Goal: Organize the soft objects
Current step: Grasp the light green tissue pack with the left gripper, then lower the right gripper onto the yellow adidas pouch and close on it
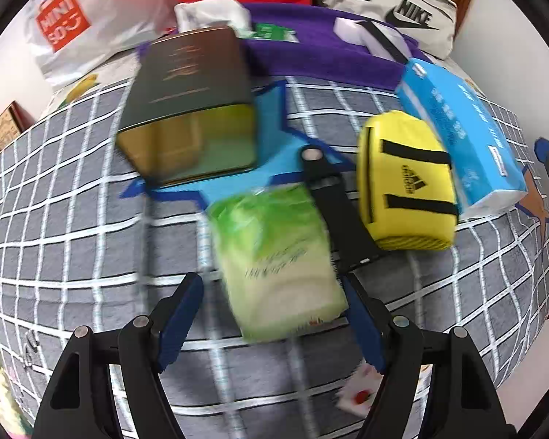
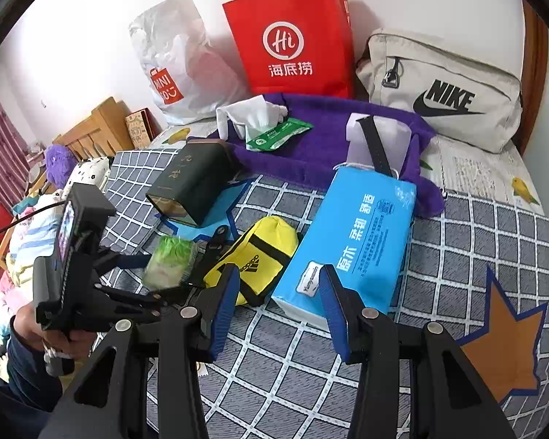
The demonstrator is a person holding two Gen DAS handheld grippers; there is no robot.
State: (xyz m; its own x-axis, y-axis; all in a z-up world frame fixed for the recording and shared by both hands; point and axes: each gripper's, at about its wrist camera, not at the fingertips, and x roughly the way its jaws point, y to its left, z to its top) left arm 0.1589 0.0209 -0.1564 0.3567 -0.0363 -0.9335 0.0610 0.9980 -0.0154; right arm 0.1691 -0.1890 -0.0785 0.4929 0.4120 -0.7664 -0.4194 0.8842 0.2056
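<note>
"nike" with a swoosh on the beige bag [image 2: 446,87]; "hi" and "海底捞" on the red paper bag [image 2: 292,36]. "miniso" on the white plastic bag [image 1: 66,18], an adidas logo on the yellow pouch [image 1: 406,179], "原木 柔韧" on the blue tissue pack [image 2: 351,241]

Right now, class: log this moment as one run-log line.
left gripper: open, around green tissue pack | right gripper: open, empty | blue tissue pack: untouched

The left gripper [image 1: 274,325] points steeply down, jaws wide apart; the right gripper [image 2: 278,311], at its three o'clock, stands half-open.
</note>
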